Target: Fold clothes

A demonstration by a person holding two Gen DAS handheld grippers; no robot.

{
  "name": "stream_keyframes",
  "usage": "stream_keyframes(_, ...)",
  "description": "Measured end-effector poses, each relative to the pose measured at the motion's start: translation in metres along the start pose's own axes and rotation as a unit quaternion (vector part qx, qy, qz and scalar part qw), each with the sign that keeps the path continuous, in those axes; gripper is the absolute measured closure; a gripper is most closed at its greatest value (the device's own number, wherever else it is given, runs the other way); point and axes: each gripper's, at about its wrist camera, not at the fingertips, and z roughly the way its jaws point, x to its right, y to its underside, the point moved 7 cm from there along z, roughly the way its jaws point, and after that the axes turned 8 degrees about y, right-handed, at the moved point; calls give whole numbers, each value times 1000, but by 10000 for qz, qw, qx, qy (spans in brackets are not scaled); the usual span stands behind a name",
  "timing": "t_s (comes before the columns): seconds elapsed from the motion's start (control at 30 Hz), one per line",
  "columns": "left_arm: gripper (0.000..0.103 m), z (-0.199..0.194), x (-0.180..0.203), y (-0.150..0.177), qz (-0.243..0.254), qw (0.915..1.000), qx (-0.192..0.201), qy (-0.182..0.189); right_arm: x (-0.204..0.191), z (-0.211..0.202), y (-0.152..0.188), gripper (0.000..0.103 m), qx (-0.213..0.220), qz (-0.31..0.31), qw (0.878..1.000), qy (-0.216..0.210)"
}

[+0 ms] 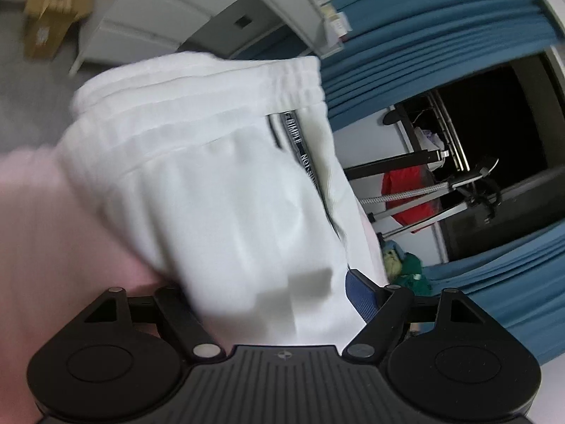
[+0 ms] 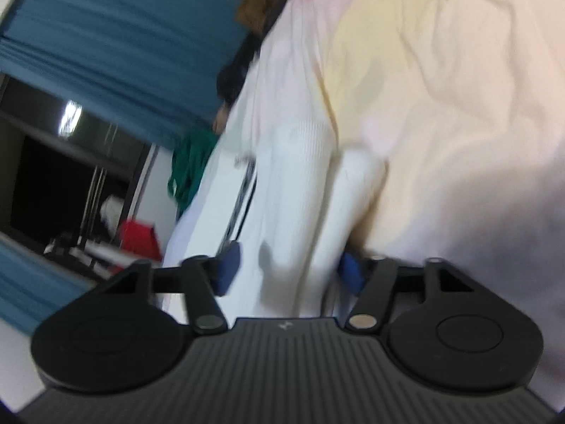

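Both tongs part-open — white garment (image 1: 219, 183) between left tongs (image 1: 275, 296), right tongs (image 2: 286, 272); grip unclear.

The only lettering is on the white garment (image 1: 219, 183), in the left wrist view: a dark band (image 1: 300, 148) running down its side seam carries white capital letters. The upper stretch reads roughly "SIMPLE", blurred at its first letters; the lower stretch shows more capitals, upside down and too smeared to make out. In the right wrist view the same band (image 2: 243, 190) appears, but its letters are unreadable. Small tags on the shelf (image 1: 335, 24) are illegible too.
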Motion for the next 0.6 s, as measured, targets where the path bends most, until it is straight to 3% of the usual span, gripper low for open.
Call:
stream_keyframes(0.03,44,3,2,0,148,9998,70,-114,-2,7,-3,71,137,-126,9998,100)
stream_keyframes(0.1,66,-2,7,-2,216,9992,346,15,-5,14,-5,79,304,-374,9985,245)
stream_keyframes(0.2,83,-9,10,-9,45,9988,462,168,-10,13,-7,85,491,-508,9969,348)
stream_keyframes(0.33,88,-32,22,-16,38,9970,616,477,-18,-6,-14,90,713,-719,9939,426)
stream_keyframes(0.47,90,-72,46,-19,274,9936,749,799,-10,-42,-22,91,772,-526,9951,320)
stream_keyframes(0.6,90,-116,50,-15,50,9928,761,922,-4,-69,-25,92,624,-242,9968,426)
